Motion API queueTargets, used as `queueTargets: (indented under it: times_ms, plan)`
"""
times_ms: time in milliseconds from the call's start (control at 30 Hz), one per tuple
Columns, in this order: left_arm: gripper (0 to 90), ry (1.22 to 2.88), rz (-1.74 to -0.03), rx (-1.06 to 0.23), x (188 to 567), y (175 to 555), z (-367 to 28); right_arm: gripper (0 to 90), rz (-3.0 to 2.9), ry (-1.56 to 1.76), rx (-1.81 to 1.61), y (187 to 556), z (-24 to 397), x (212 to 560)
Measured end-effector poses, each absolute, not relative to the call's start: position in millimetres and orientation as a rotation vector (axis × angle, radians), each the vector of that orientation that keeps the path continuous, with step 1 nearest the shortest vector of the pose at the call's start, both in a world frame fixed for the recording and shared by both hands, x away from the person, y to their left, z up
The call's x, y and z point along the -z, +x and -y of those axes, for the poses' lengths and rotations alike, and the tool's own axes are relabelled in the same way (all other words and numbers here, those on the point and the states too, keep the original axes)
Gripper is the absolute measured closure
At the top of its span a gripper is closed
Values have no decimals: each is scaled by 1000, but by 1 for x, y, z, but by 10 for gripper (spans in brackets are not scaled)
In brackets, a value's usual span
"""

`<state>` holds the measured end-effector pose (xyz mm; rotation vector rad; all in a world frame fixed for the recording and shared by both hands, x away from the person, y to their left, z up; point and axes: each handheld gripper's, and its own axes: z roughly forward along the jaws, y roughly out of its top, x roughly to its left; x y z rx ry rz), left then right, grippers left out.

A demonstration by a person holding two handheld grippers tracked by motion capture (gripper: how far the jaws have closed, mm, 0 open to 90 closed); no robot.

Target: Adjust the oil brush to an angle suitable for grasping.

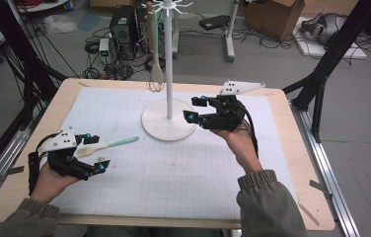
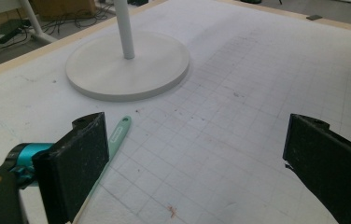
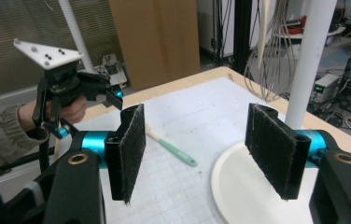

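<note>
White gridded surface carries a white stand with a whisk and spoon hung on its hooks; the mint-handled spatula lies flat just beside the left claw, which gapes empty. Right claw also parted, holding nothing, near the stand's base. Spatula probably light, stiff, thin; pinch mid-handle.

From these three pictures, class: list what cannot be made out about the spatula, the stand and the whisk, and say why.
- Spatula: high view, the left gripper covers its blade end; left gripper view, a jaw hides the blade.
- Stand: both gripper views cut off its top.
- Whisk: high view, wires too thin to count; right gripper view, its handle runs off the top edge.
</note>
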<state>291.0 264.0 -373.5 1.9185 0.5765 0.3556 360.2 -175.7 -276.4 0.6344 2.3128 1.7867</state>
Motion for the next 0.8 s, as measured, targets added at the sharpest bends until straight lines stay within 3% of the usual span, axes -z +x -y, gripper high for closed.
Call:
queueTargets:
  times_ms: [433,800]
  plan:
    - [80,1905,-596,-354,376,292,-268,347,-2307,668,-1774,344,184,304]
    - [135,1925,-594,-373,379,293,-266,340,-2331,656,-1753,331,183,320]
